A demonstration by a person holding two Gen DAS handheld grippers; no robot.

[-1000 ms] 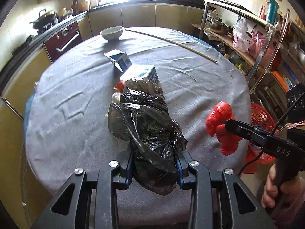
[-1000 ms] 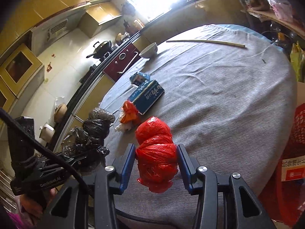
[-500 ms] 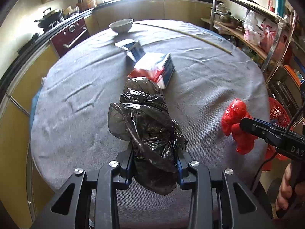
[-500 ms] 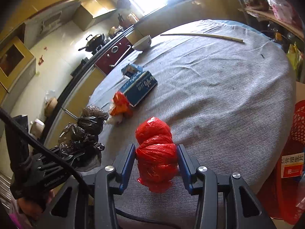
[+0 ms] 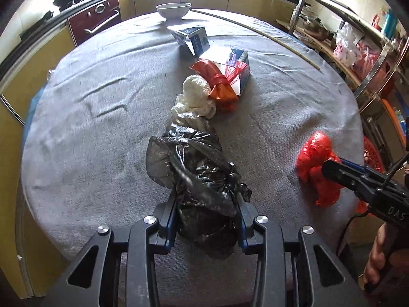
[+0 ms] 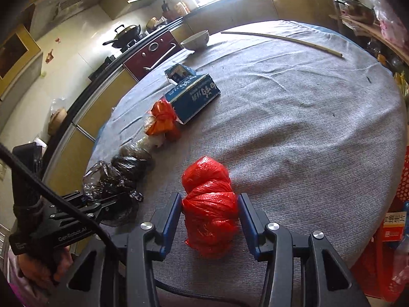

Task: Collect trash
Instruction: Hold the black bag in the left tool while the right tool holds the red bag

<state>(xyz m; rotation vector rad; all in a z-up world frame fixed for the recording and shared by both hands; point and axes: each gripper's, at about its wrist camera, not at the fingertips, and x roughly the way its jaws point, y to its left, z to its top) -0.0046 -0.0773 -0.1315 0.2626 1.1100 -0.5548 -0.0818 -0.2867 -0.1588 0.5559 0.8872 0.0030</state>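
Note:
A crumpled black trash bag point(image 5: 194, 163) lies on the grey-clothed round table point(image 5: 89, 128) near its front edge. My left gripper point(image 5: 207, 202) has the bag's near end between its blue pads; the jaws are opening, but the pads still touch the plastic. To the right, a knotted red trash bag point(image 6: 208, 184) rests on the cloth between the pads of my right gripper point(image 6: 210, 199), whose jaws are also opening while still touching it. Each wrist view shows the other gripper from the side: the right gripper point(image 5: 332, 166) and the left gripper point(image 6: 102, 202).
Beyond the black bag lie a white bag point(image 5: 196, 97), an orange-red bag point(image 5: 219, 87), a blue tissue box point(image 5: 235, 61) and a small carton point(image 5: 194, 38). A bowl point(image 5: 173, 10) and a long stick point(image 5: 281, 43) sit further back. A red basket point(image 5: 370, 153) stands below the table's right edge.
Both grippers have come down and forward over the table with their bags. The white and orange-red bags now show past the black bag. Both pairs of jaws stand slightly wider.

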